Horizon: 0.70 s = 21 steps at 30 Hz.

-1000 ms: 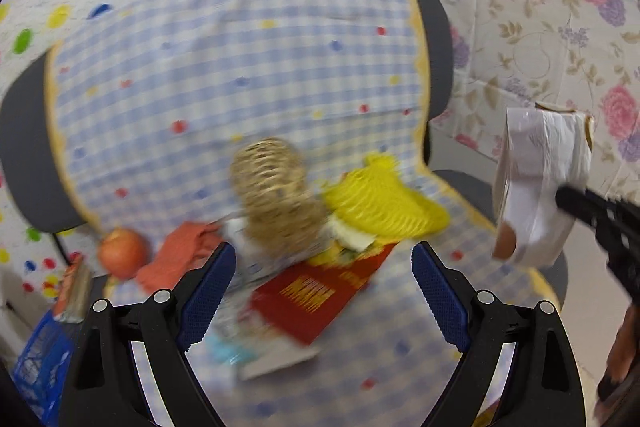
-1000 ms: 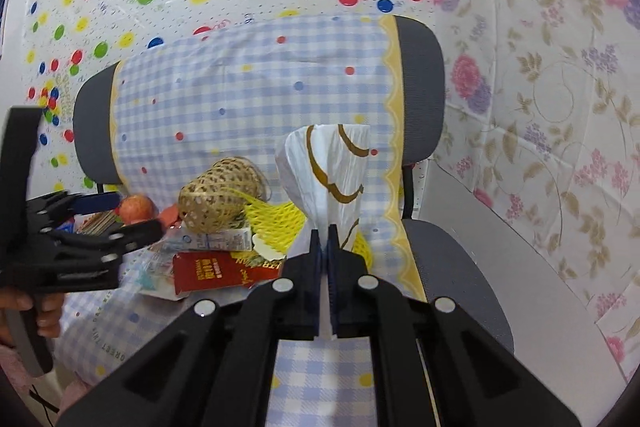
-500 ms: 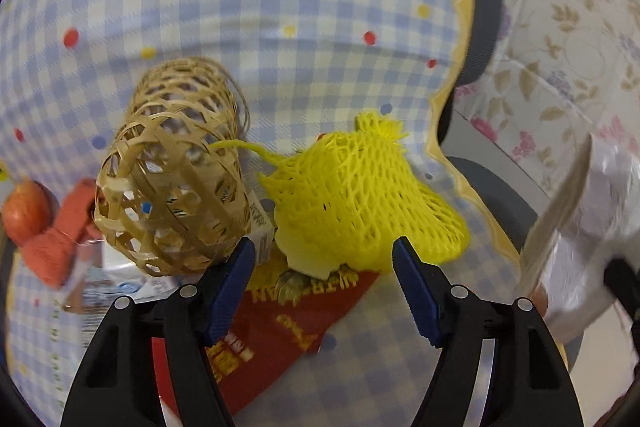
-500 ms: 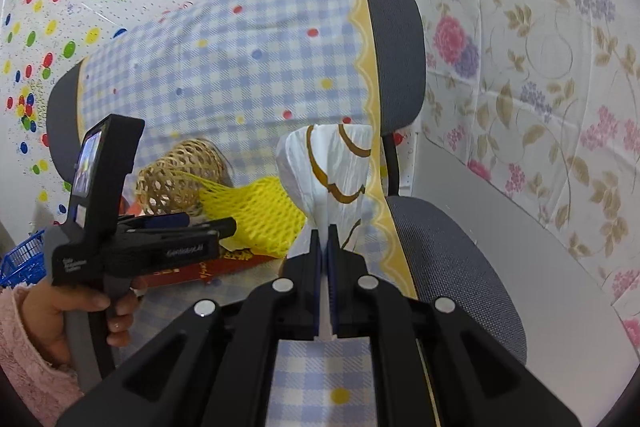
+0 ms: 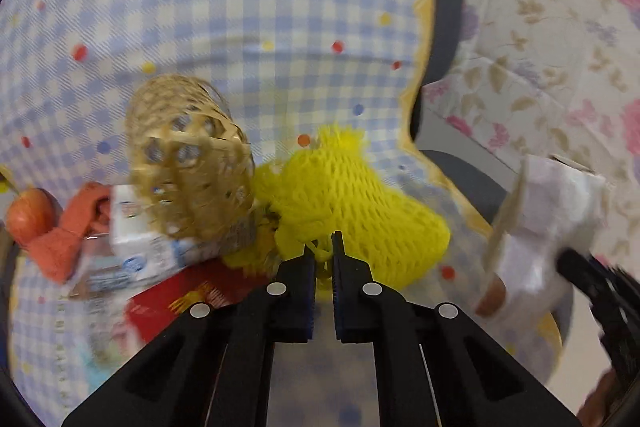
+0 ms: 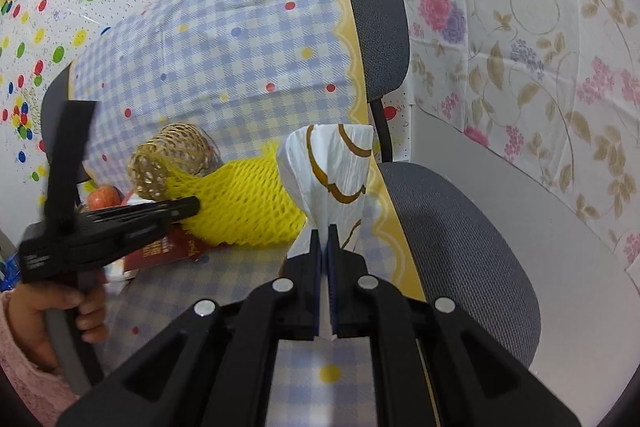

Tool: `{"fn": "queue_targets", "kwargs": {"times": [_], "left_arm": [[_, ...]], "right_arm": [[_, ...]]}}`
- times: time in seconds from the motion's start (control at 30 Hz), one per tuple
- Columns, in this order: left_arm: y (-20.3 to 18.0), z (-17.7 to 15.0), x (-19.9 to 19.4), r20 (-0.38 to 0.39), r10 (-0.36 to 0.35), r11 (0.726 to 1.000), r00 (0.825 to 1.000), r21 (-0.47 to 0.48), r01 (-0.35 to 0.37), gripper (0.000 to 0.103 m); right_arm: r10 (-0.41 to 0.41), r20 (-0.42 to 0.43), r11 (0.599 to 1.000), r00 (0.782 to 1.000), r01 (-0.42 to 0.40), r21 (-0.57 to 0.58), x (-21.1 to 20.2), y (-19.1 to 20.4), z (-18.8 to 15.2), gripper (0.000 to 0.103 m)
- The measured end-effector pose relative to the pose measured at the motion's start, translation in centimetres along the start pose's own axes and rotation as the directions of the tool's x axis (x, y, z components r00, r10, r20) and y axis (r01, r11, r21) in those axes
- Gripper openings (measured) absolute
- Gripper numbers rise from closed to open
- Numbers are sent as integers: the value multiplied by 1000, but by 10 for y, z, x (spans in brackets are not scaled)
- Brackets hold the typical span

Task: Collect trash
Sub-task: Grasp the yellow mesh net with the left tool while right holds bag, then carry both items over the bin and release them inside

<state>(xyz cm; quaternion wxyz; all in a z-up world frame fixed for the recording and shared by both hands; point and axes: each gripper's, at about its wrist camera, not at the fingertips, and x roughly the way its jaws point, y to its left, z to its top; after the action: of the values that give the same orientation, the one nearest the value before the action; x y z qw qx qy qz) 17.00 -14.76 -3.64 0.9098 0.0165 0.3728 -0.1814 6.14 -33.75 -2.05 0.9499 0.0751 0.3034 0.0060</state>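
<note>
chair seat under a checked cloth: yellow foam net dead center, wicker ball at 10 o'clock, apple way out at 9.

The red packet lies partly hidden under the woven basket and yellow foam net, its print blurred.

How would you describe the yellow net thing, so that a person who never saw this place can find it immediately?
Find the office chair draped in a blue checked cloth; a small heap of items lies on its seat. The yellow foam net is on the heap's right side, against a woven bamboo basket. It alone is bright yellow, soft and mesh-like, and the left gripper pinches its near edge.
</note>
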Motion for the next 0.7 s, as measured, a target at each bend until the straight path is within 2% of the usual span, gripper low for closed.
{"fn": "queue_targets", "kwargs": {"times": [0.17,0.4,0.7], "left_arm": [[6,-21,-66,58,-15,999,998,37,13,7],[4,-54,-134,118,-35,995,992,95,24,7],[-18,-84,-198,174,-143,981,974,155,117,7]], "right_arm": [[8,6,1000,1000,-8,-8,-31,12,-8,4],[3,4,1000,1000,-3,-13,-79,28,-26,4],[-48,20,999,999,48,22,-141,32,-48,4]]}}
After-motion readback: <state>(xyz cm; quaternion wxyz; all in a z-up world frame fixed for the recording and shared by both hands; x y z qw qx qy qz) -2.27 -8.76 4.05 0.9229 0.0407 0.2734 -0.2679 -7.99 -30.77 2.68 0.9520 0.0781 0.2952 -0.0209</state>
